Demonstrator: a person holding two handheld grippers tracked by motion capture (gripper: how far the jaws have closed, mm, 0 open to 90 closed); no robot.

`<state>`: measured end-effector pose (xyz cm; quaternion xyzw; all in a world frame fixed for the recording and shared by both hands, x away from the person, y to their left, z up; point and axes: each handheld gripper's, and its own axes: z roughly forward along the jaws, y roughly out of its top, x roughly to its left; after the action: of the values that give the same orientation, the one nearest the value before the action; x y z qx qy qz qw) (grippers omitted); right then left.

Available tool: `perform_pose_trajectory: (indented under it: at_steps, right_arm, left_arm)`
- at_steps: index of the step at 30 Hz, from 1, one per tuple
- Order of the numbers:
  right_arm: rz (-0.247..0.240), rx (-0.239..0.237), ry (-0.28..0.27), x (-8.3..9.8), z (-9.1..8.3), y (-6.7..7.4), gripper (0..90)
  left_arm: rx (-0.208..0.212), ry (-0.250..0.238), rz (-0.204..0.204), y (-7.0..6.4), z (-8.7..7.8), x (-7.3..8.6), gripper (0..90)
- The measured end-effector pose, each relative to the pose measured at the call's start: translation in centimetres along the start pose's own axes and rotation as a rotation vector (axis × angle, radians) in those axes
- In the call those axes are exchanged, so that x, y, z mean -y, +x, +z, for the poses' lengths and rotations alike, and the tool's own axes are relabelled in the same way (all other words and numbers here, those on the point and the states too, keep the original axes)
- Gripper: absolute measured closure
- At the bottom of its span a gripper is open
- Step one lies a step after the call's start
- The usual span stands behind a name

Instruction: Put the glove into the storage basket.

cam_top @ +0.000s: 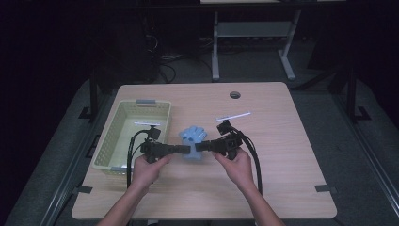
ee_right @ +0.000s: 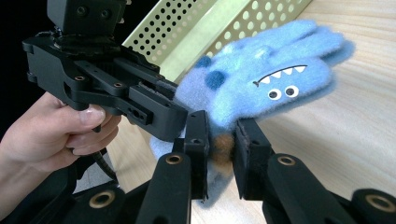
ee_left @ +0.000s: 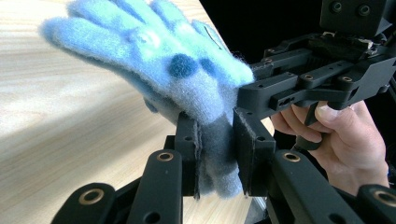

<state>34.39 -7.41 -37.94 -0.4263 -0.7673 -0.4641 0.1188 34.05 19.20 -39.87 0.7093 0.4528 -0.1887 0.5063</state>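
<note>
Both grippers are clamped on the cuff end of a fuzzy blue monster glove (cam_top: 192, 141), the left gripper (ee_left: 215, 154) and right gripper (ee_right: 219, 154) pinching it from opposite sides just above the wooden surface (cam_top: 273, 155), beside the pale green basket (cam_top: 109, 141). The bites look shallow in soft knit: if the hands pull apart, the cuff may stretch or slip from one gripper, leaving the glove dangling or falling short of the basket.

Blue glove's (ee_left: 177, 70) cuff hidden between the left tool's (ee_left: 217, 154) jaws, basket (ee_right: 210, 28) cut off by the frame edge
</note>
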Motion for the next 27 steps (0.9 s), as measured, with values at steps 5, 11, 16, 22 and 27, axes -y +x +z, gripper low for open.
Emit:
perform_pose_trajectory:
  at_steps: [5,11,16,22,27]
  right_arm:
    - [-0.004,0.0,0.008,-0.5,0.4,0.2,76.9]
    - [-0.007,0.0,-0.002,-0.7,0.8,0.5,76.9]
    - [-0.016,0.0,0.006,-1.2,1.4,1.0,76.9]
    - [-0.035,-0.001,0.022,-1.9,2.1,1.5,77.0]
    - [-0.041,-0.013,0.025,-2.3,2.7,1.8,77.0]
  left_arm:
    - [-0.007,-0.002,0.0,0.2,-0.5,-0.2,72.6]
    - [-0.004,0.003,0.004,0.5,-1.1,-0.5,73.1]
    - [-0.014,-0.001,0.009,0.5,-1.8,-0.6,73.4]
    - [-0.02,-0.013,0.003,0.9,-2.9,-0.6,73.6]
    - [-0.023,-0.015,0.016,1.1,-3.7,-0.7,73.8]
